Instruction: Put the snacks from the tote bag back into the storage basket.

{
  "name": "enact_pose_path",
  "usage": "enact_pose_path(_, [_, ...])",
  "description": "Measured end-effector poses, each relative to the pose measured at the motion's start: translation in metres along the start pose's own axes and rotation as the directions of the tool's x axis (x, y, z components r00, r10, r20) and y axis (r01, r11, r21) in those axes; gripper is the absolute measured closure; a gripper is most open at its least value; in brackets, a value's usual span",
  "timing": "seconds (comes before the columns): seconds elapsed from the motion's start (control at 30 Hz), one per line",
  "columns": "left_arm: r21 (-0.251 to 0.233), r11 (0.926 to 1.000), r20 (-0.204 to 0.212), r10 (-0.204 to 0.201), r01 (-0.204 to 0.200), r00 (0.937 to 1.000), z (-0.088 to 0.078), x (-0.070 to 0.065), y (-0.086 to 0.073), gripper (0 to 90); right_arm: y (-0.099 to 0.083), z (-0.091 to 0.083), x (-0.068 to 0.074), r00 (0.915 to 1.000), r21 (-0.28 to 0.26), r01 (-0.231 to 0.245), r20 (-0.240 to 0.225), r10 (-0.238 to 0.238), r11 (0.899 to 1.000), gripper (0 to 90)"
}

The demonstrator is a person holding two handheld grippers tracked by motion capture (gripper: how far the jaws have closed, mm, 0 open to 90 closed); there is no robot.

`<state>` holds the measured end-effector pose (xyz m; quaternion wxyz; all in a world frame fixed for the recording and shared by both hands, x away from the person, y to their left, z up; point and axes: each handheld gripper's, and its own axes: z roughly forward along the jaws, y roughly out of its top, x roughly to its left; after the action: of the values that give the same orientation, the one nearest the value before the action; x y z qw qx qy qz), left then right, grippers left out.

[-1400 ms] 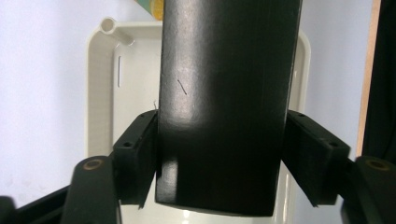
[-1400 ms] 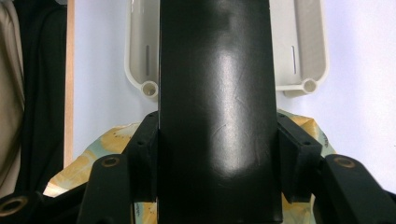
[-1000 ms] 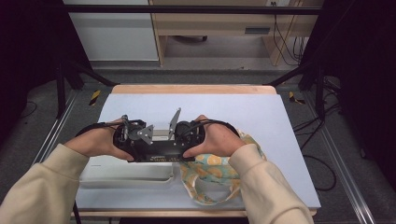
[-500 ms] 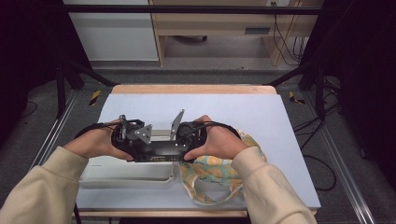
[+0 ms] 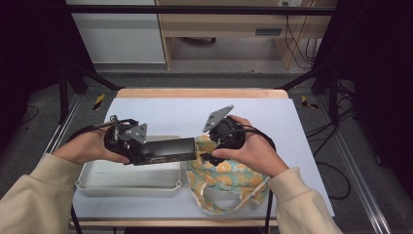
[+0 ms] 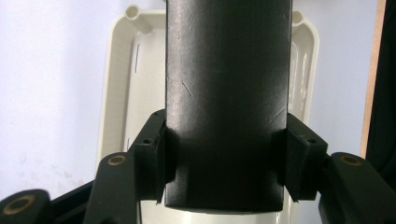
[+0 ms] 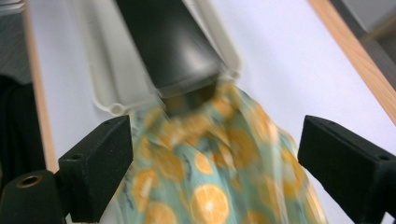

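Note:
A long black box (image 5: 168, 150) hangs level over a white tray (image 5: 126, 179). My left gripper (image 5: 145, 153) is shut on its left end. In the left gripper view both pads (image 6: 154, 154) press the sides of the black box (image 6: 226, 93), with the tray (image 6: 121, 93) beneath. My right gripper (image 5: 205, 145) sits just off the box's right end, above an orange-print cloth bag (image 5: 229, 178). Its jaws have just been opening. In the right gripper view the right gripper (image 7: 215, 154) stands wide apart, gripping nothing, with the bag (image 7: 210, 163) below and the box end (image 7: 173, 42) ahead.
The table has a pale blue mat (image 5: 272, 117) with a wooden edge (image 5: 199, 92) at the far side. The bag's loop handle (image 5: 229, 207) trails toward the near table edge. Cables run from both grippers.
The right gripper has let go of the box's right end, opened wide and drawn off to the right over the bag. The left gripper, still holding the box, has shifted slightly left.

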<state>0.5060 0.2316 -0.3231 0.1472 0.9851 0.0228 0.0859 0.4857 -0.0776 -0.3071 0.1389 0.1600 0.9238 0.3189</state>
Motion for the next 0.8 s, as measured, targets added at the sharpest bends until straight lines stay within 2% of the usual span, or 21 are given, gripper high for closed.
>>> enact_pose_path(0.03, [0.0, 1.0, 0.0, 0.0, 0.0, 1.0, 0.0, 0.0, 0.0, 43.4, -0.006, -0.004, -0.002, 0.9993, -0.007, -0.032, 0.019, 0.032, 0.999, 10.4])
enact_pose_path(0.07, [0.001, 1.0, -0.002, -0.006, 0.006, 1.0, -0.001, 0.0, -0.002, 43.4, -0.006, -0.004, -0.002, 0.9993, -0.007, -0.032, 0.019, 0.032, 0.999, 10.4])
enact_pose_path(0.1, [0.004, 1.0, -0.008, -0.008, 0.008, 0.9999, -0.003, 0.0, -0.004, 43.4, -0.012, -0.008, -0.004, 0.9973, -0.016, -0.062, 0.038, 0.062, 0.998, 10.4])
enact_pose_path(0.13, [0.005, 0.9999, -0.012, -0.013, 0.013, 0.9998, -0.004, 0.0, -0.007, 43.4, -0.026, -0.016, -0.009, 0.9896, -0.032, -0.123, 0.071, 0.125, 0.992, 10.1])
enact_pose_path(0.17, [0.006, 0.9999, -0.014, -0.015, 0.015, 0.9998, -0.005, 0.0, -0.009, 43.4, -0.026, -0.016, -0.009, 0.9896, -0.032, -0.123, 0.071, 0.125, 0.992, 10.1])
enact_pose_path(0.23, [0.002, 0.9997, -0.018, -0.025, 0.025, 0.9995, -0.008, 0.001, -0.015, 43.4, -0.04, -0.022, -0.01, 0.9795, -0.054, -0.167, 0.105, 0.172, 0.984, 9.7])
enact_pose_path(0.27, [-0.005, 0.9995, -0.019, -0.032, 0.032, 0.9993, -0.009, 0.001, -0.02, 43.4, -0.054, -0.029, -0.011, 0.9689, -0.074, -0.199, 0.135, 0.207, 0.977, 10.6])
enact_pose_path(0.33, [-0.008, 0.9993, -0.02, -0.037, 0.037, 0.9991, -0.01, 0.001, -0.022, 43.4, -0.067, -0.036, -0.01, 0.9543, -0.106, -0.225, 0.177, 0.241, 0.969, 12.2])
enact_pose_path(0.37, [-0.009, 0.9992, -0.02, -0.039, 0.039, 0.9991, -0.011, 0.001, -0.024, 43.4, -0.067, -0.036, -0.01, 0.9543, -0.106, -0.225, 0.177, 0.241, 0.969, 12.2])
enact_pose_path(0.43, [-0.012, 0.999, -0.024, -0.044, 0.044, 0.9987, -0.013, 0.001, -0.029, 43.4, -0.079, -0.042, -0.01, 0.9384, -0.133, -0.252, 0.208, 0.276, 0.958, 12.6])
enact_pose_path(0.47, [-0.014, 0.999, -0.024, -0.043, 0.043, 0.9988, -0.014, 0.001, -0.033, 43.4, -0.093, -0.046, -0.008, 0.9219, -0.163, -0.276, 0.234, 0.308, 0.947, 13.1])
enact_pose_path(0.5, [-0.014, 0.999, -0.024, -0.043, 0.043, 0.9988, -0.014, 0.001, -0.033, 43.4, -0.1, -0.048, -0.007, 0.915, -0.17, -0.284, 0.247, 0.319, 0.944, 13.6])
enact_pose_path(0.53, [-0.013, 0.999, -0.024, -0.043, 0.043, 0.9988, -0.015, 0.0, -0.035, 43.4, -0.108, -0.049, -0.006, 0.902, -0.185, -0.297, 0.268, 0.339, 0.937, 14.8])
enact_pose_path(0.57, [-0.012, 0.9991, -0.026, -0.04, 0.04, 0.9988, -0.016, 0.0, -0.037, 43.4, -0.108, -0.049, -0.006, 0.902, -0.185, -0.297, 0.268, 0.339, 0.937, 14.8])
enact_pose_path(0.67, [-0.013, 0.9989, -0.035, -0.046, 0.046, 0.9983, -0.019, -0.001, -0.043, 43.4, -0.132, -0.051, -0.002, 0.8705, -0.212, -0.338, 0.3, 0.39, 0.917, 15.4])
enact_pose_path(0.8, [-0.017, 0.9987, -0.037, -0.05, 0.049, 0.9981, -0.02, -0.001, -0.049, 43.4, -0.156, -0.054, 0.002, 0.8419, -0.226, -0.378, 0.32, 0.435, 0.898, 15.3])
